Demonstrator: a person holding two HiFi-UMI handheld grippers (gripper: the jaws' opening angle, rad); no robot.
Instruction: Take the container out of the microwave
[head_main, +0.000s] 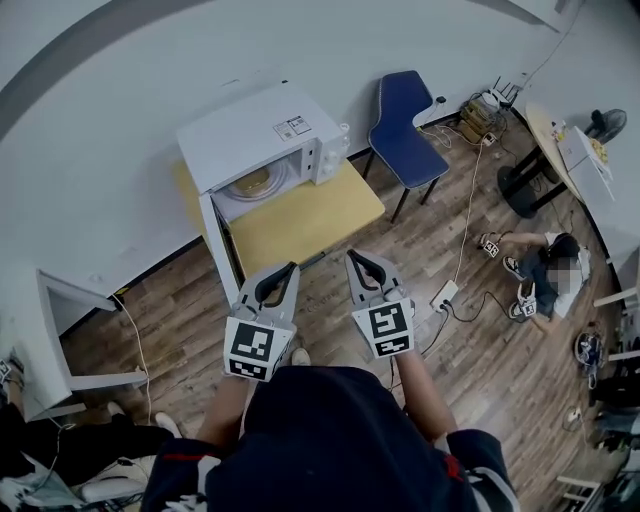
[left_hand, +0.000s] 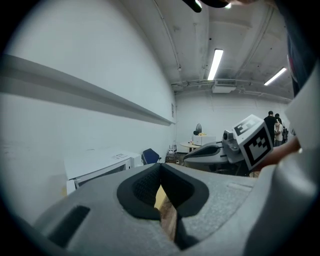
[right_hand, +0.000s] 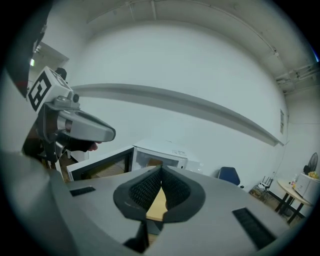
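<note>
Sitting inside the open microwave (head_main: 262, 132) on the yellow tabletop (head_main: 305, 215), the container (head_main: 250, 183) lies far and slightly left of both grippers, the left gripper (head_main: 289, 270) nearer than the right gripper (head_main: 354, 259), each with fingers pressed together and empty.

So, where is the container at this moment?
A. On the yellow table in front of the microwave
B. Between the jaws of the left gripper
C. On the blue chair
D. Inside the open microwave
D: in the head view the microwave has its door swung open, and the round container sits inside on the turntable, with neither gripper near it.
</note>
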